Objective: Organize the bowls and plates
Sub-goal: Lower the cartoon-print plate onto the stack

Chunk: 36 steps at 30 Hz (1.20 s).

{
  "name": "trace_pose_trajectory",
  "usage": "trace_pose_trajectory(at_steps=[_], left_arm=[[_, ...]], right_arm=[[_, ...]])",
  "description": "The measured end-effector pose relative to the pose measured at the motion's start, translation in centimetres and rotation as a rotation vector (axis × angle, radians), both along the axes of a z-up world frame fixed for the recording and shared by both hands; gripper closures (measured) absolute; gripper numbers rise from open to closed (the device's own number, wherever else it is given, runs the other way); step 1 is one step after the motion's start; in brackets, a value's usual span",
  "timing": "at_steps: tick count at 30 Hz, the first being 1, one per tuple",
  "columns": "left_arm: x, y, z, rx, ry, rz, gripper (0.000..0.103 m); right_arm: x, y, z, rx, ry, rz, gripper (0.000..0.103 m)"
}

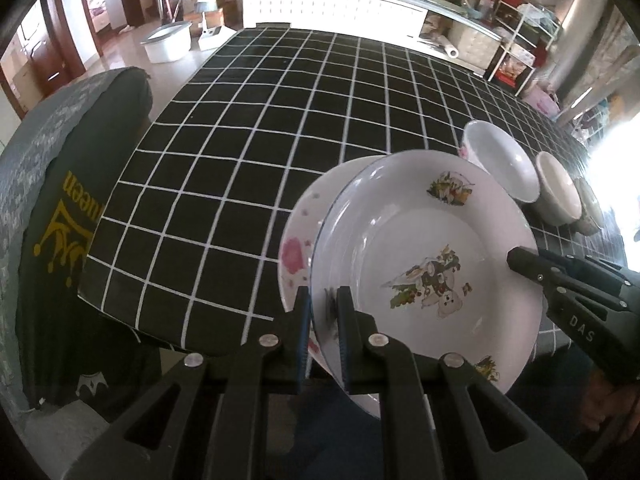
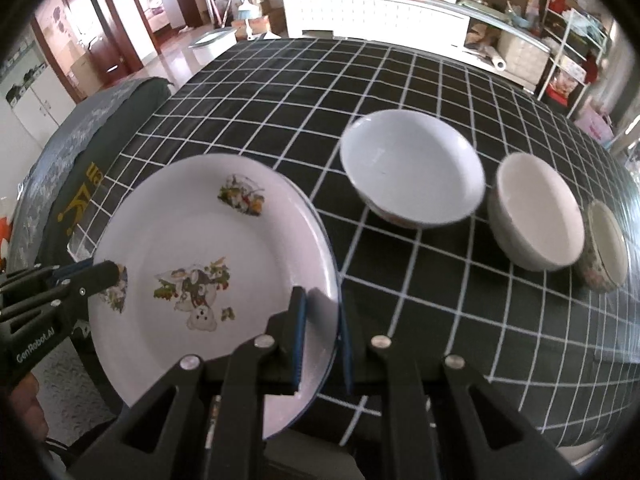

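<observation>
A white plate with a cartoon print (image 1: 432, 248) (image 2: 200, 248) is held by both grippers over a second plate with pink flowers (image 1: 296, 248), at the near edge of the black checked table (image 1: 256, 128). My left gripper (image 1: 323, 320) is shut on the cartoon plate's left rim; it also shows in the right wrist view (image 2: 114, 274). My right gripper (image 2: 322, 332) is shut on the plate's right rim; it also shows in the left wrist view (image 1: 514, 258). A wide white bowl (image 2: 412, 172) (image 1: 500, 160), a cream bowl (image 2: 538, 224) (image 1: 558, 188) and a small patterned bowl (image 2: 606, 248) stand in a row to the right.
A chair back draped in a dark green cloth with a gold crown print (image 1: 72, 216) stands at the table's left. A white tub (image 1: 166, 42) sits on the floor beyond. Cluttered cabinets and shelves (image 1: 340, 4) line the far wall.
</observation>
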<state>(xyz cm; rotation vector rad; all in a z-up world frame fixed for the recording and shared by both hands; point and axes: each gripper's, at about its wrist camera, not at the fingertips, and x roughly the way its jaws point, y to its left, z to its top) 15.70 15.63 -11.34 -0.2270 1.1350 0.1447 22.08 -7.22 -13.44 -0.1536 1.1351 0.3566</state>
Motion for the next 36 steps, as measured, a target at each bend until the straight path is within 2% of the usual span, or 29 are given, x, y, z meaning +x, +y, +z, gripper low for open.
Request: trace_pose_trajectory(at_steps=[17,21,36], left_arm=[[1.7,1.5,-1.5,0.032,0.021,0.029,0.093],[1.3,1.7,-2.3,0.013,0.036,0.039,0.091],[0.0,1.8,-1.4,0.001,0.018,0.061,0.091]], right_arm=[[1.0,1.3,-1.2,-0.008,0.029,0.033,0.084],[0.6,1.1,-1.6,0.008,0.032,0.031,0.084],[-0.5,-0.2,-0.8,0.055,0.028,0.021,0.084]])
